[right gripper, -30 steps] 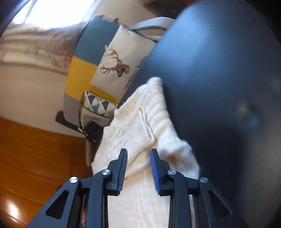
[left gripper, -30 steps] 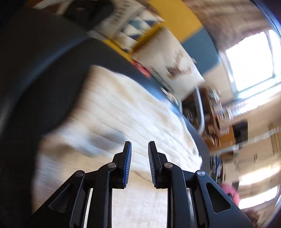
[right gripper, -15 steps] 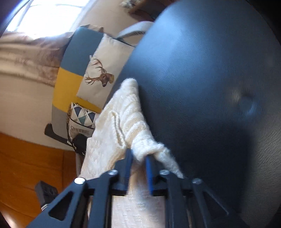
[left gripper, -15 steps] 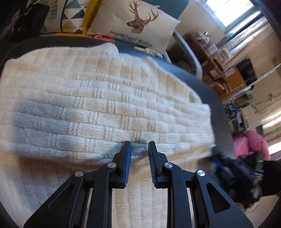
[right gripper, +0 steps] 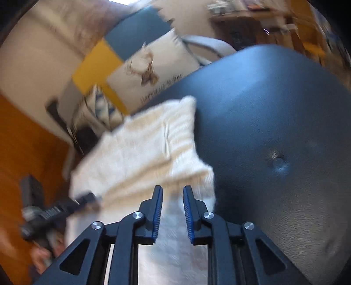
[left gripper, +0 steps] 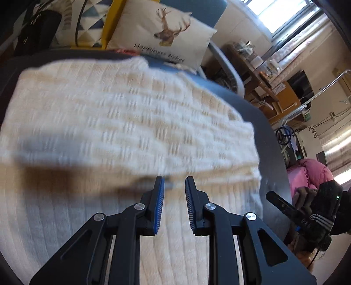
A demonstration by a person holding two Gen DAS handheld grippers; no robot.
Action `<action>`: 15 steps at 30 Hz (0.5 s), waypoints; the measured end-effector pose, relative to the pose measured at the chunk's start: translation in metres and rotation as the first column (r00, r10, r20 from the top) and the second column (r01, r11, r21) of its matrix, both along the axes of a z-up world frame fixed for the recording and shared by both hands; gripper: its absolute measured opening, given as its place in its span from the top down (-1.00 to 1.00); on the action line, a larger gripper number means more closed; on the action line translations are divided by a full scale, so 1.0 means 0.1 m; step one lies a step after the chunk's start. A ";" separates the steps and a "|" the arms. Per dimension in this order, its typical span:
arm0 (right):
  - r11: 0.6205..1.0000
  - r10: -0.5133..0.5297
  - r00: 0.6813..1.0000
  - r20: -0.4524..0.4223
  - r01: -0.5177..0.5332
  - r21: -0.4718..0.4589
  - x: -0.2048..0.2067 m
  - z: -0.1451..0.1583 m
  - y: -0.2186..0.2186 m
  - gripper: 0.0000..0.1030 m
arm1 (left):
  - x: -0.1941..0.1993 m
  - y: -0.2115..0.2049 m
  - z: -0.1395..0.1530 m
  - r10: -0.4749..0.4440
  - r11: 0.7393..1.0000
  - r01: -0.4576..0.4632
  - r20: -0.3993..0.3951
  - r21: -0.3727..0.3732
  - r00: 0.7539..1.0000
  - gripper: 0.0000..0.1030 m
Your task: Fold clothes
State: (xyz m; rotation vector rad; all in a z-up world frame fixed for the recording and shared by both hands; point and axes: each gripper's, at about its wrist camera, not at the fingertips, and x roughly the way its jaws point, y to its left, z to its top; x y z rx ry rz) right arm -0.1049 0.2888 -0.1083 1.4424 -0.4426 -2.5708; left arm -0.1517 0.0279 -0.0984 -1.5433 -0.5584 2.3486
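Deer cushion (left gripper: 166,37) lettered "Happiness ticket" (both claws empty, right (right gripper: 172,190) opening, left (left gripper: 174,183) parted)

Dark padded seat surface (right gripper: 274,136), button tuft (right gripper: 278,162) right of the tongs. Deer-print cushion (left gripper: 166,37) far ahead, triangle-pattern cushion (left gripper: 87,24) to its left against a yellow-and-blue backrest (right gripper: 98,63). Pink quilted bundle (left gripper: 311,173) off right. Cluttered wooden desk (left gripper: 280,96) beyond, window (left gripper: 283,11) above.

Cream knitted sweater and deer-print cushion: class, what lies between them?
In the left wrist view, a strip of the dark padded seat separates the cream knitted sweater from the deer-print cushion.
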 end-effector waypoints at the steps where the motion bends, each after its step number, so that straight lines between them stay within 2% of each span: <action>1: 0.996 0.051 0.998 0.022 -0.052 0.075 0.03 -0.04 -0.11 0.64 | 0.06 -0.02 -0.06 0.002 1.000 -0.002 0.018 0.008 1.000 0.58; 3: 0.983 0.067 0.992 0.106 -0.084 0.163 0.05 -0.19 -0.15 0.68 | 0.17 -0.05 -0.16 0.006 1.000 -0.006 0.046 0.009 0.999 0.58; 4: 0.977 0.047 0.990 0.133 -0.073 0.198 0.05 -0.26 -0.12 0.81 | 0.23 -0.09 -0.17 0.012 1.000 -0.012 0.049 0.004 0.999 0.58; 6: 0.994 -0.004 0.994 0.110 -0.008 0.111 0.11 -0.19 0.05 0.83 | 0.38 -0.19 -0.11 0.019 1.000 -0.019 0.029 0.003 0.999 0.58; 8: 0.994 -0.026 0.997 0.074 0.017 0.108 0.19 -0.04 0.13 0.72 | 0.52 -0.30 -0.04 0.028 1.000 -0.028 0.005 0.001 1.000 0.58; 10: 0.993 0.005 0.999 0.033 -0.008 0.114 0.22 0.07 0.09 0.72 | 0.68 -0.44 0.08 0.043 0.999 -0.044 -0.037 -0.012 0.998 0.58; 12: 0.988 0.063 0.998 0.021 -0.065 0.137 0.21 0.08 -0.05 0.72 | 0.84 -0.59 0.15 0.064 0.997 -0.067 -0.067 -0.038 0.996 0.58; 15: 0.964 0.103 0.989 0.107 -0.125 0.236 0.03 -0.12 -0.22 0.71 | 1.04 -0.81 0.10 0.101 0.992 -0.104 -0.054 -0.066 0.993 0.58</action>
